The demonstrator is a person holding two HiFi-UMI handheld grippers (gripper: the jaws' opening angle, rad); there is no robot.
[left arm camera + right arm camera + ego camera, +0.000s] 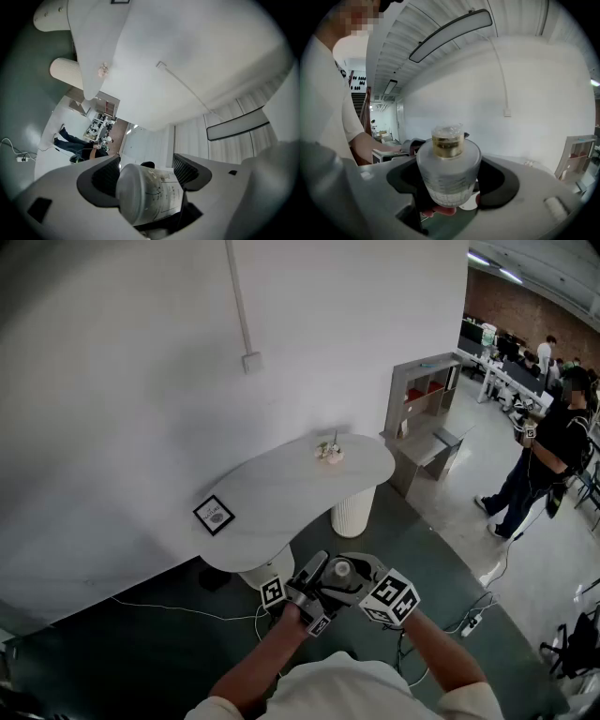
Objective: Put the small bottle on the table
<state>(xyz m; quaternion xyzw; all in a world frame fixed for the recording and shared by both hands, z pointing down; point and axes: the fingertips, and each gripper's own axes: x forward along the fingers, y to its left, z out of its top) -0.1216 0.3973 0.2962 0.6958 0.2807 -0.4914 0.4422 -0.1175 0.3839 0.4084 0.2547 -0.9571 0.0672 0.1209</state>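
Two grippers squeeze one bottle [339,570]: it sits between the left gripper [147,171] jaws and the right gripper [450,180] jaws.

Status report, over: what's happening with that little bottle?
Right gripper shut on small bottle. Left gripper around its base, grip unclear. Table ahead, nothing blocking.
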